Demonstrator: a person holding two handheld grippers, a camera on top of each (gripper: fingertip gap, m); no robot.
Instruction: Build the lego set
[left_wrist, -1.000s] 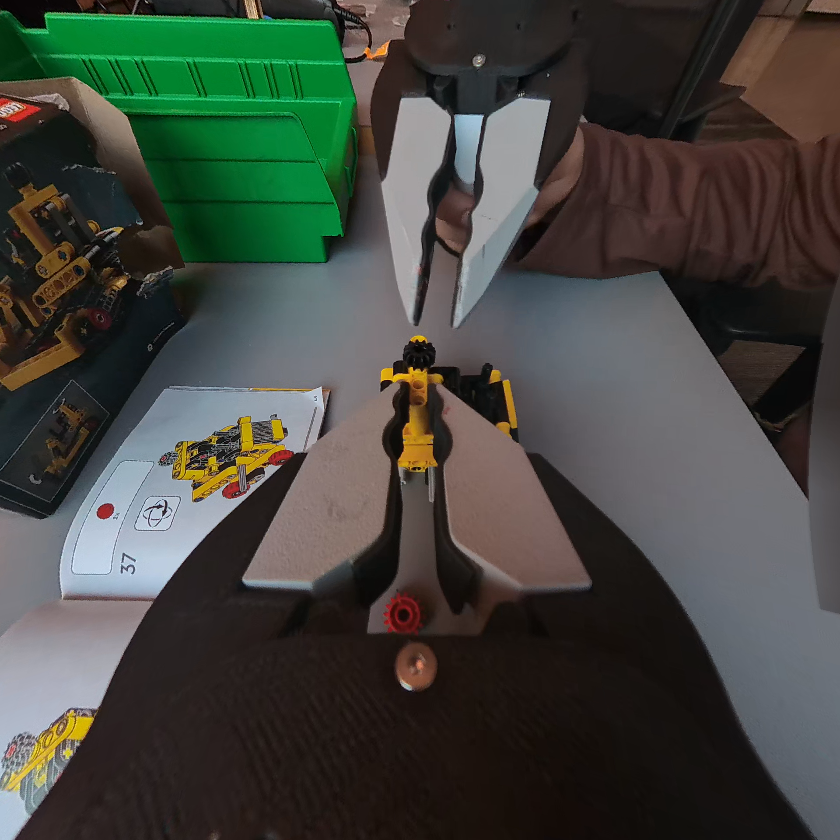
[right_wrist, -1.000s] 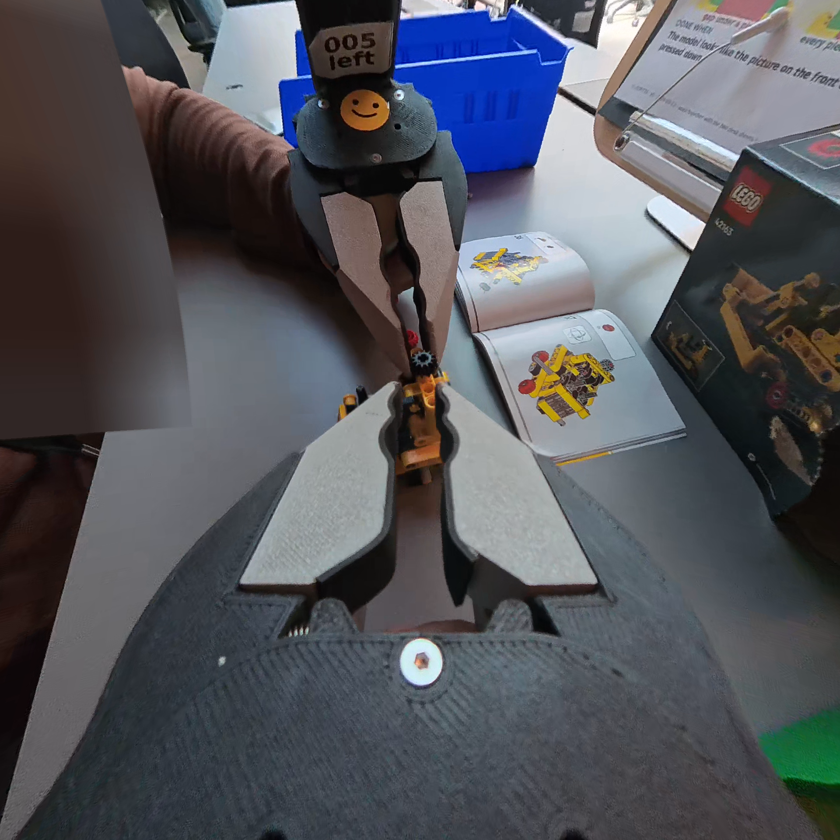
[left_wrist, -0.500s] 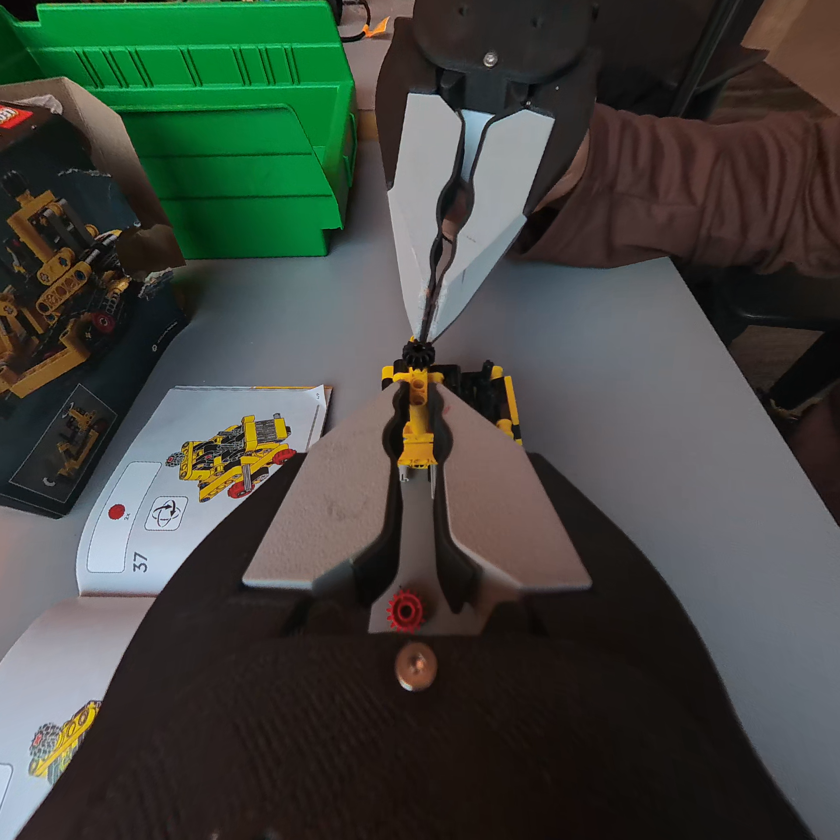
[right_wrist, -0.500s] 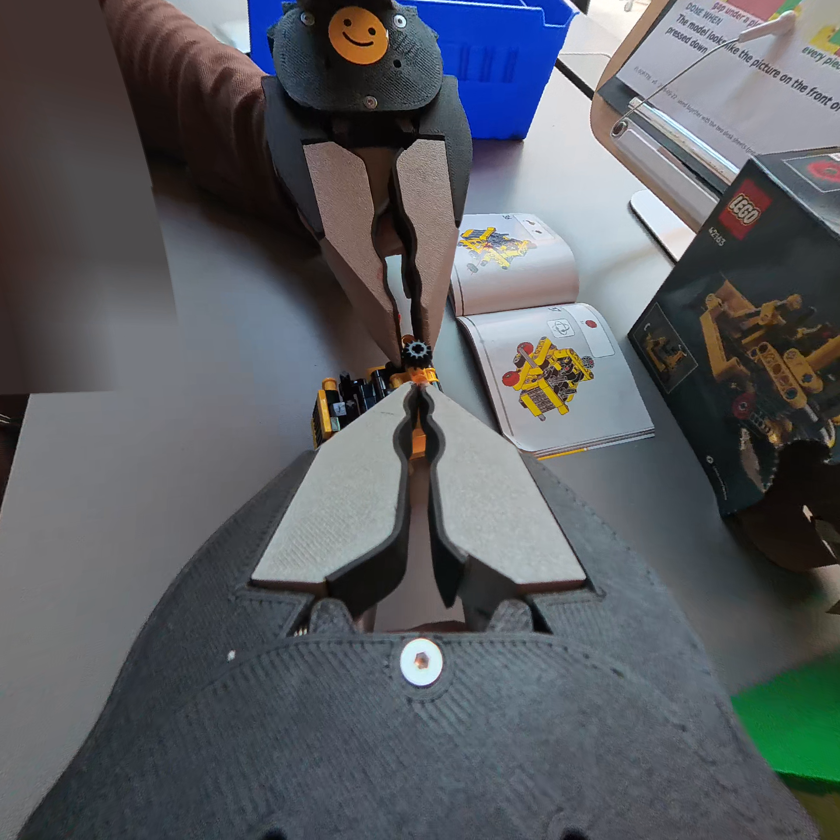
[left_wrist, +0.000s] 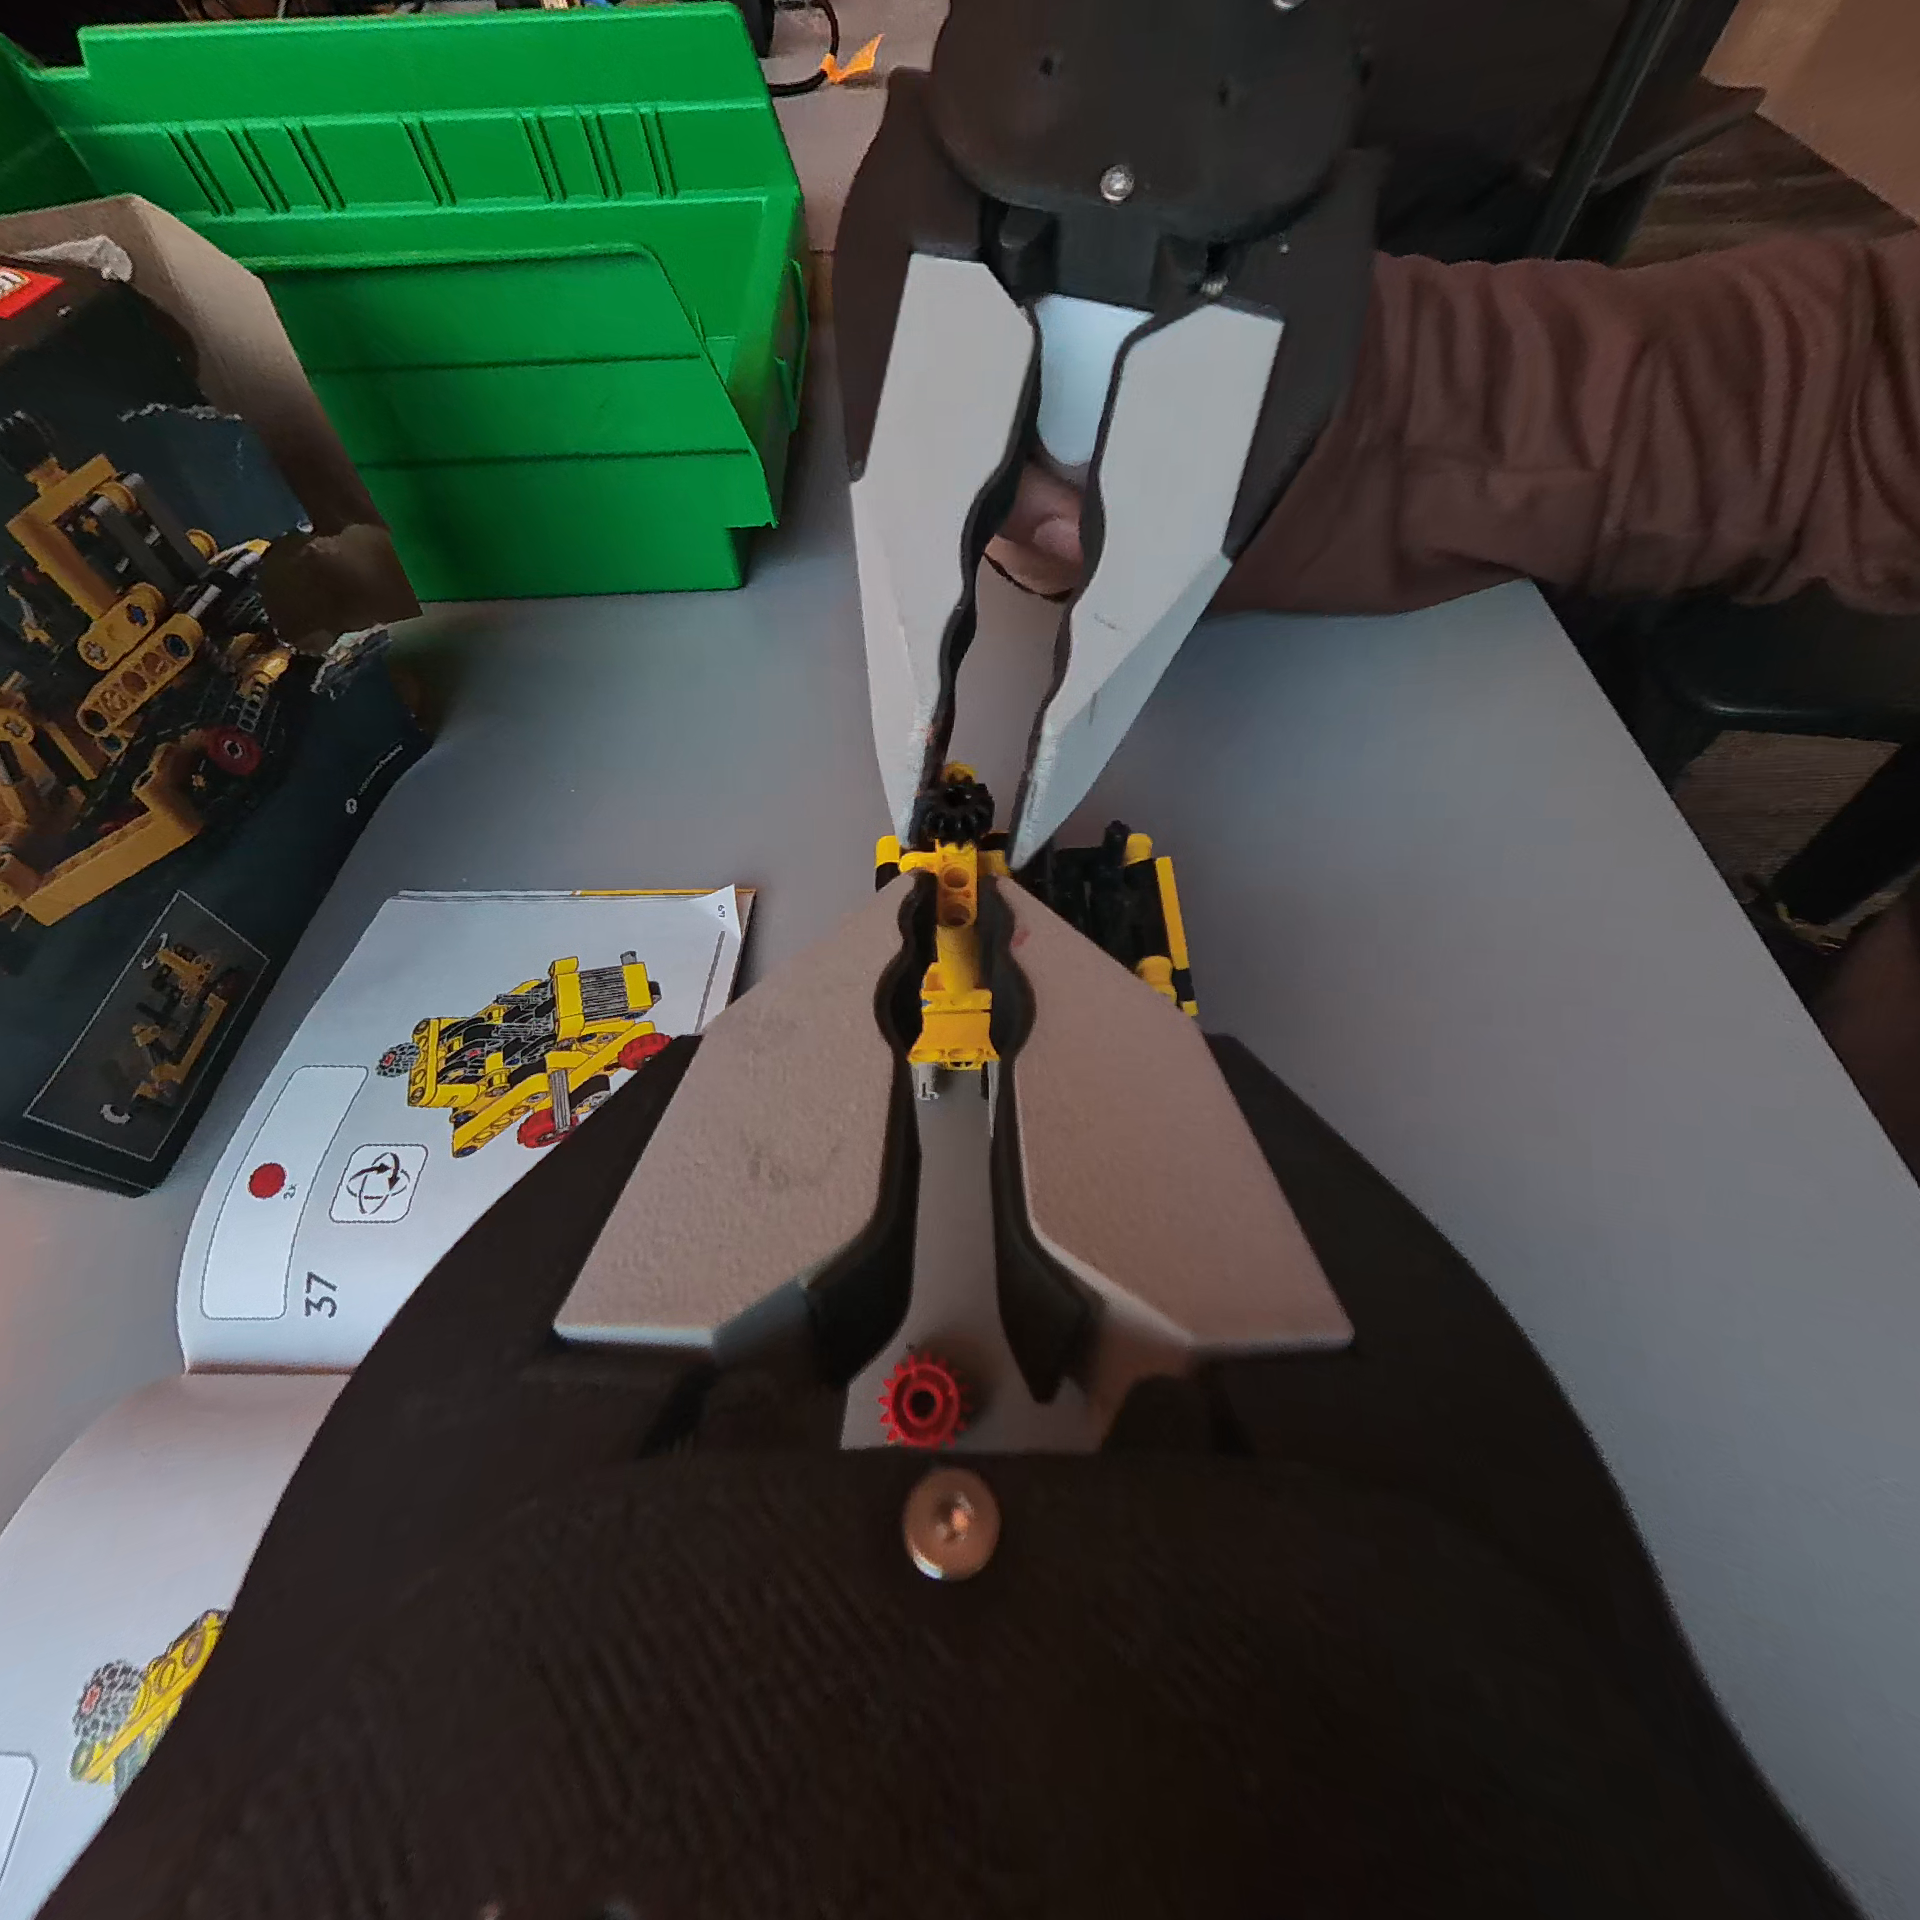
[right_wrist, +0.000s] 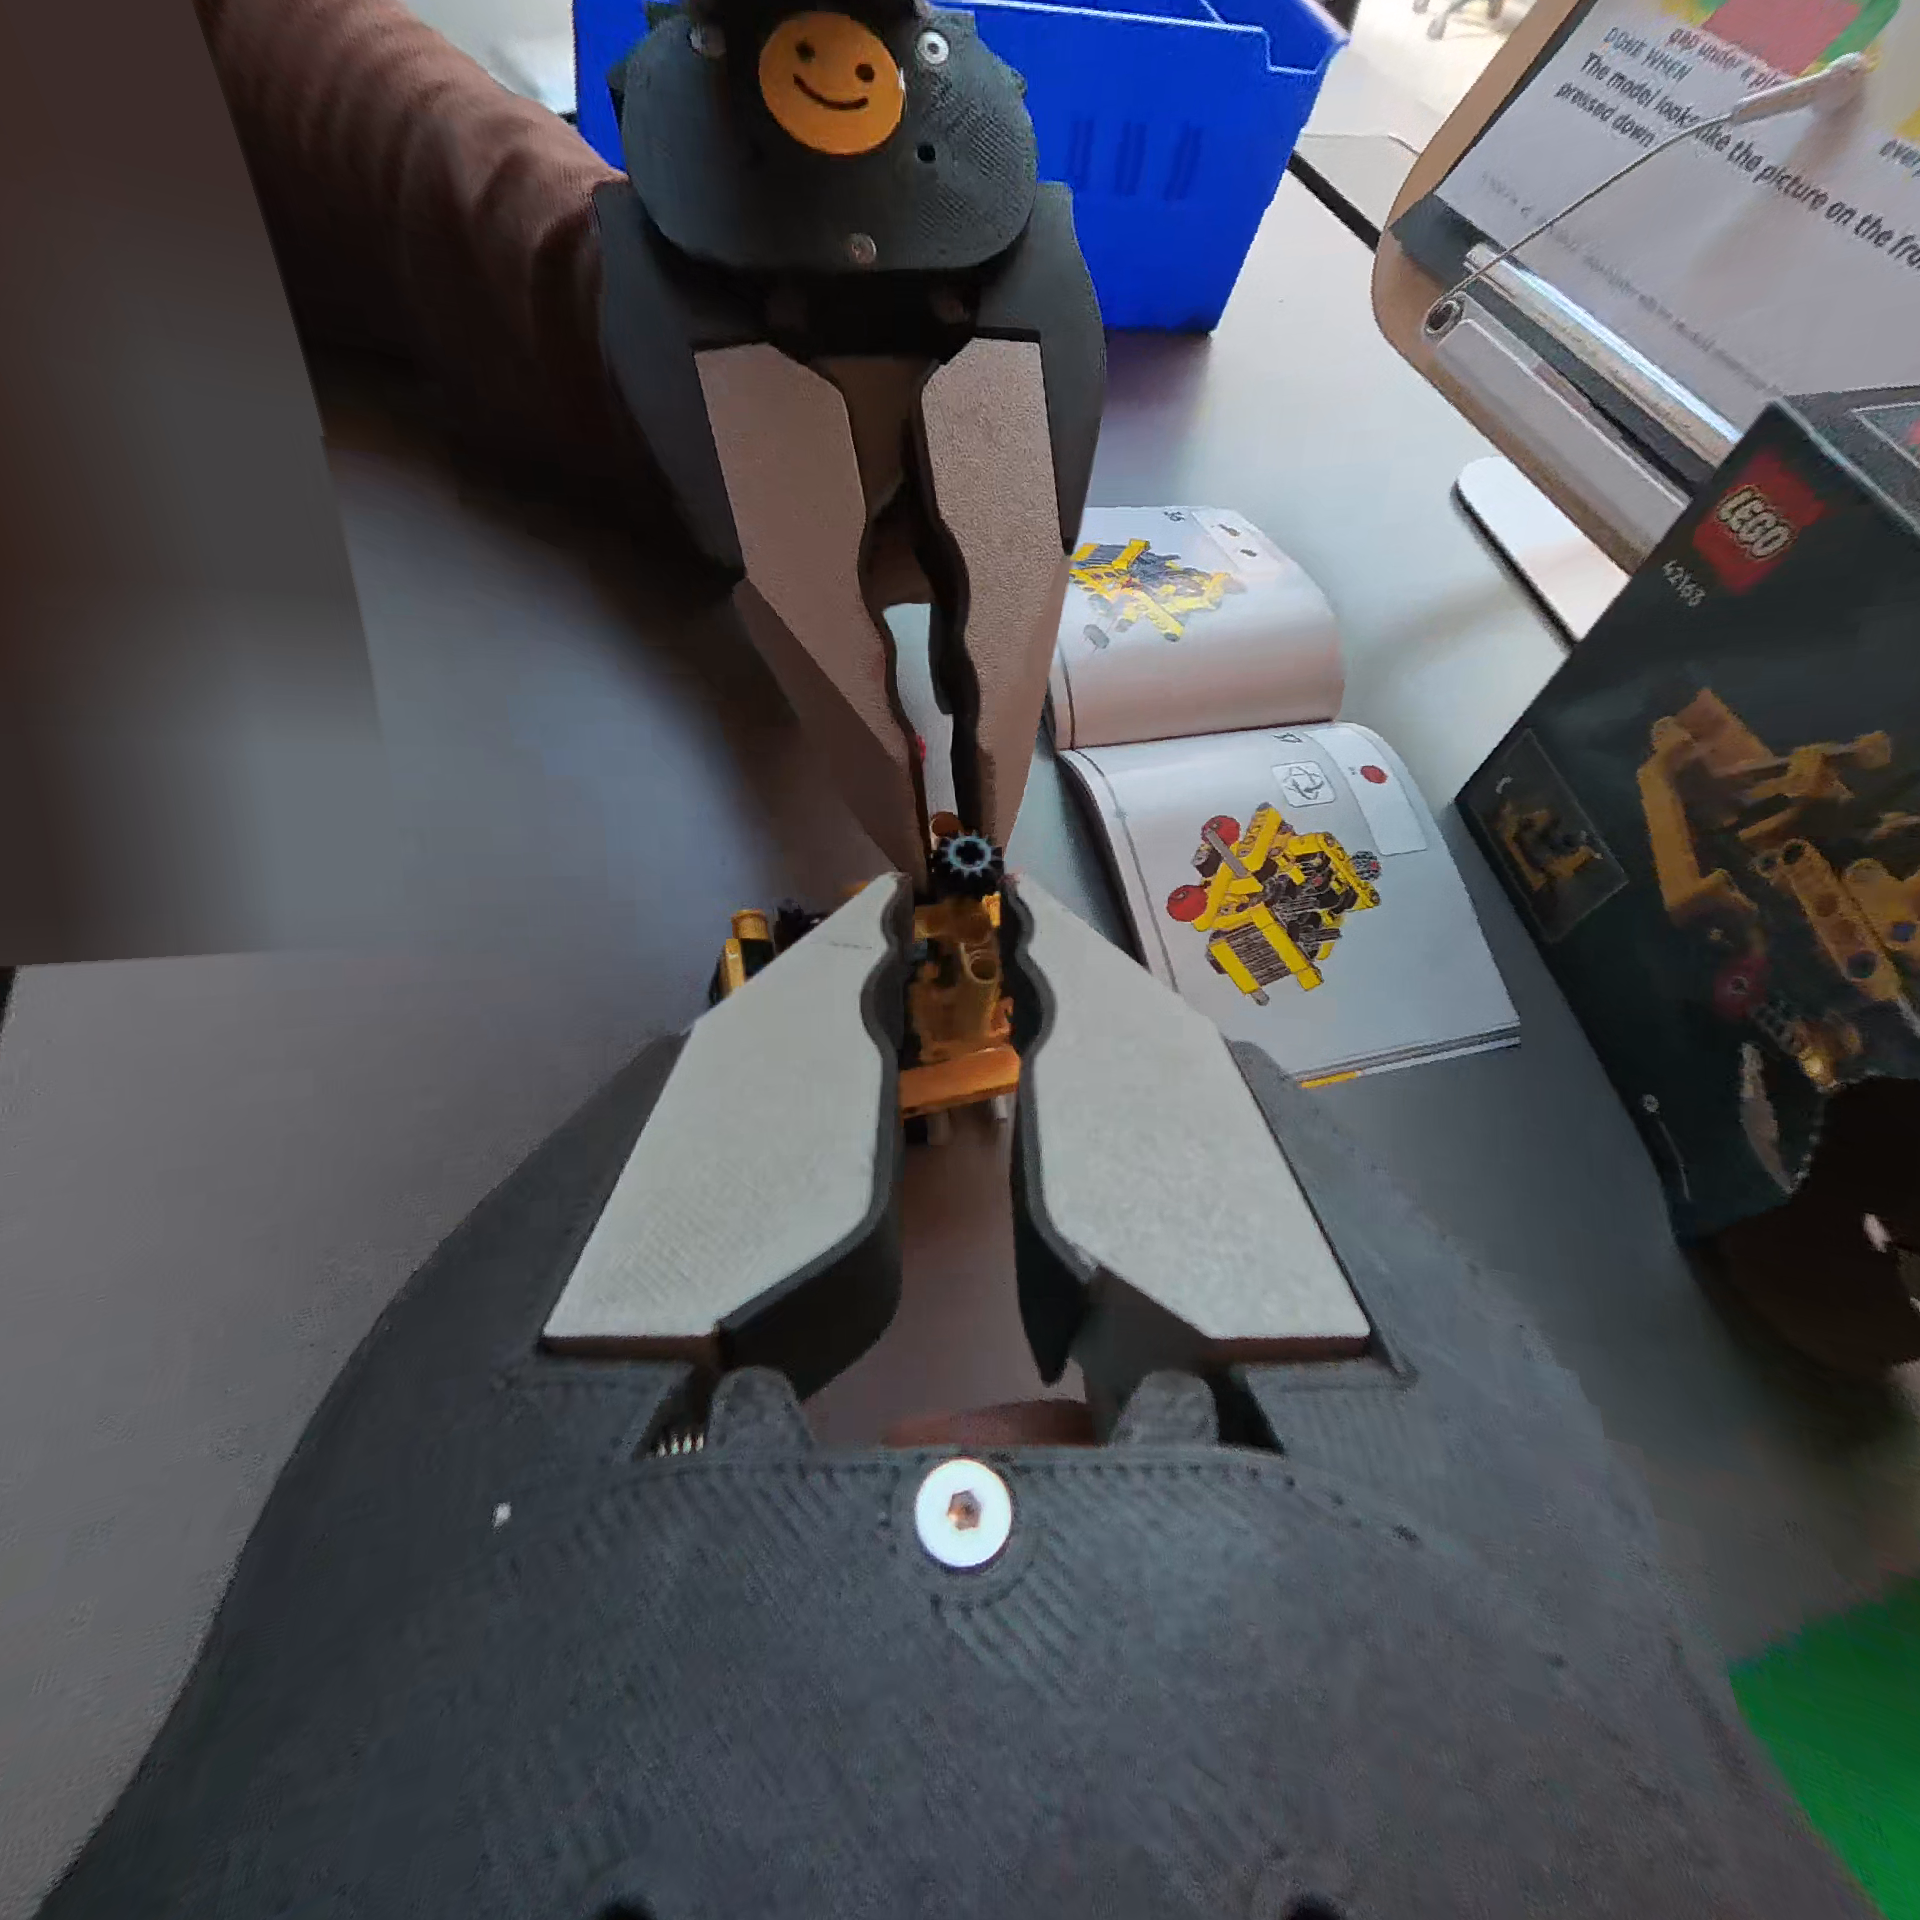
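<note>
My left gripper (left_wrist: 956, 894) is shut on a yellow lego assembly (left_wrist: 954, 966) and holds it upright above the grey table (left_wrist: 1455, 935). A black gear (left_wrist: 958, 808) sits on the assembly's top. My right gripper (left_wrist: 966, 836) comes from the opposite side, its fingertips slightly apart and straddling the black gear. In the right wrist view the right gripper (right_wrist: 954, 888) frames the assembly (right_wrist: 956, 997) and gear (right_wrist: 966, 857), with the left gripper (right_wrist: 951, 821) beyond. A black-and-yellow sub-assembly (left_wrist: 1127, 904) lies on the table behind. A red gear (left_wrist: 920, 1403) lies under my left gripper.
Green bins (left_wrist: 468, 312) stand at the back left, with the set's box (left_wrist: 156, 675) and an open instruction booklet (left_wrist: 468, 1039) on the left. A blue bin (right_wrist: 1143, 156) and a clipboard stand (right_wrist: 1662, 260) show in the right wrist view. The table edge (left_wrist: 1714, 883) runs along the right. My left and right fingertips are right by each other.
The right gripper came down from above the assembly, was shut with its tips at the black gear, and now its fingers have parted around the gear. The left gripper has kept its hold.
</note>
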